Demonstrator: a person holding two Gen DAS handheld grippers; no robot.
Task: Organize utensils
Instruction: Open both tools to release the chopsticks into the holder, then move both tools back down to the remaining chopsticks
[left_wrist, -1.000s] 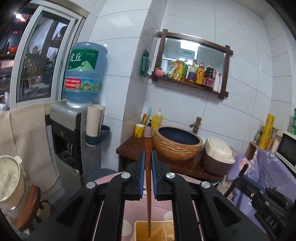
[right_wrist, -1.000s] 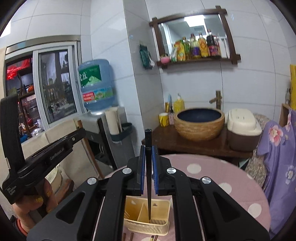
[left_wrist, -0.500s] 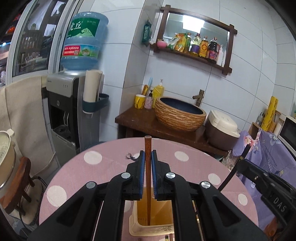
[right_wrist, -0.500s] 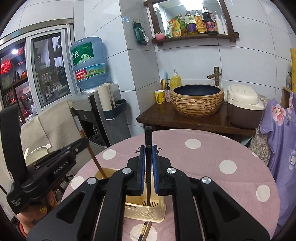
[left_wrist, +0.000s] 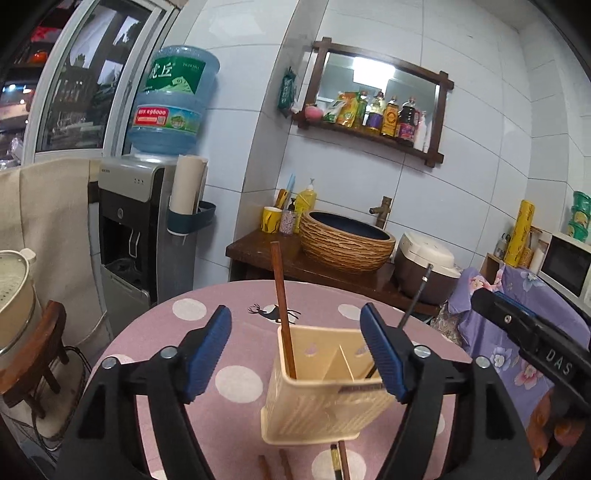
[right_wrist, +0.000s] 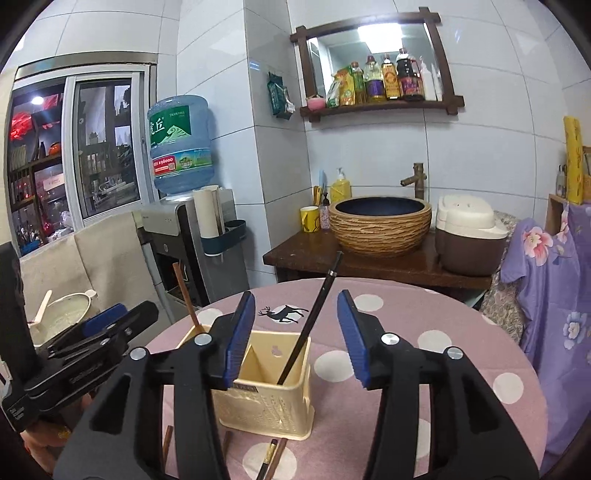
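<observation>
A cream plastic utensil holder (left_wrist: 317, 402) (right_wrist: 269, 398) with compartments stands on the pink polka-dot table (left_wrist: 229, 384) (right_wrist: 399, 328). A brown chopstick (left_wrist: 282, 314) (right_wrist: 186, 295) leans in its left compartment. A black chopstick (right_wrist: 314, 317) (left_wrist: 413, 302) leans in its right compartment. My left gripper (left_wrist: 295, 350) hangs just above the holder, its jaws opening, the brown chopstick standing free between them. My right gripper (right_wrist: 295, 336) is also opening, the black chopstick loose between its blue pads. More chopsticks (left_wrist: 340, 461) (right_wrist: 273, 454) lie on the table in front of the holder.
Behind the table stand a wooden counter (right_wrist: 369, 262) with a woven basin (right_wrist: 380, 225), a rice cooker (right_wrist: 469, 236) and a yellow mug (right_wrist: 309, 218). A water dispenser (left_wrist: 136, 229) is at the left, a purple floral cloth (right_wrist: 550, 295) at the right.
Both grippers came down toward the holder and then spread their jaws, letting go of the brown and the black chopstick, which now lean in the holder's compartments.
</observation>
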